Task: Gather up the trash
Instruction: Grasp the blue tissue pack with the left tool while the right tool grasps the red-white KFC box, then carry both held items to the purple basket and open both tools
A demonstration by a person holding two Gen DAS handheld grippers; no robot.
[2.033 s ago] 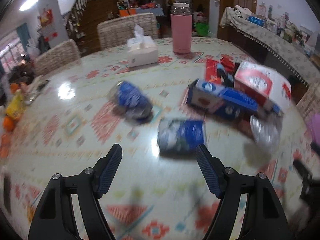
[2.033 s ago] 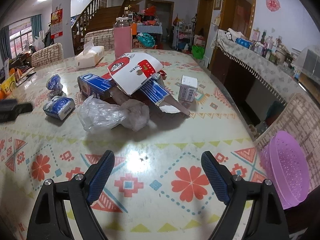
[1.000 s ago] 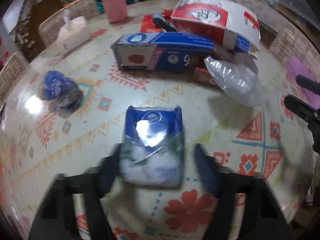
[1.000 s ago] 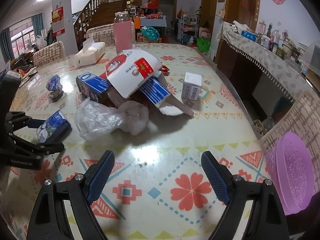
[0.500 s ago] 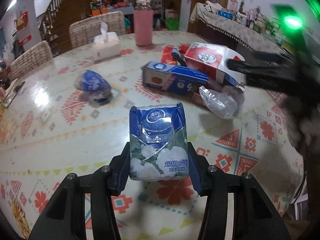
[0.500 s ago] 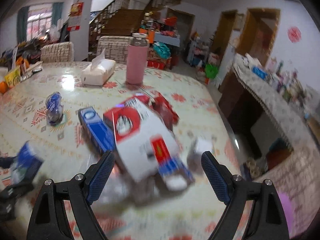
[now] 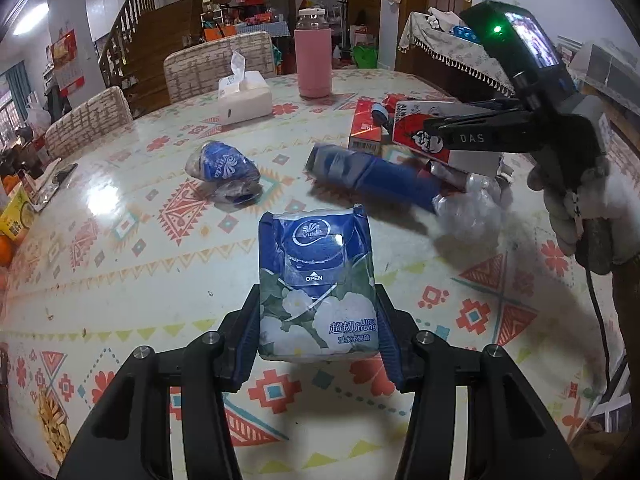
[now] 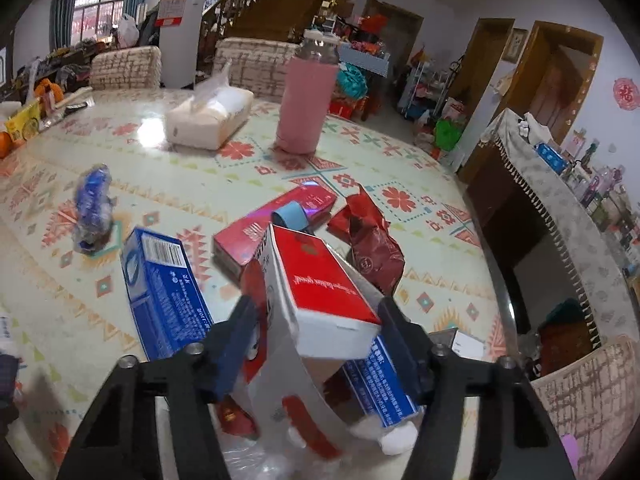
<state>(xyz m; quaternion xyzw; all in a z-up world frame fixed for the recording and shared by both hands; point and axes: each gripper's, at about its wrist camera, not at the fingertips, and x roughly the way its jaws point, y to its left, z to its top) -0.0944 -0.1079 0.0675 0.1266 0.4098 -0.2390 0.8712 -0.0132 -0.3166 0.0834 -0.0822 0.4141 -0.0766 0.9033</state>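
Observation:
My left gripper [image 7: 318, 336] is shut on a blue tissue pack [image 7: 316, 284] and holds it above the patterned table [image 7: 120, 272]. My right gripper [image 8: 316, 332] straddles a red-and-white carton [image 8: 320, 292] on the trash pile, its fingers close on both sides; from the left wrist view [image 7: 472, 136] it sits over that carton [image 7: 420, 136]. A long blue box [image 8: 164, 276], a red flat box [image 8: 272, 224], a crumpled red wrapper [image 8: 372, 244] and a clear plastic bag [image 7: 464, 212] lie around it. A crumpled blue wrapper [image 7: 224, 168] lies apart to the left.
A pink bottle [image 7: 313, 56] and a white tissue box [image 7: 244, 98] stand at the far side of the table. Chairs [image 7: 84, 124] ring the far edge. Snack packets and an orange [image 7: 12, 220] lie at the left edge. A cloth-covered sideboard [image 8: 568, 208] stands at the right.
My left gripper closed on the blue tissue pack and lifted it. My right gripper moved forward over the trash pile and its fingers narrowed around the red-and-white carton.

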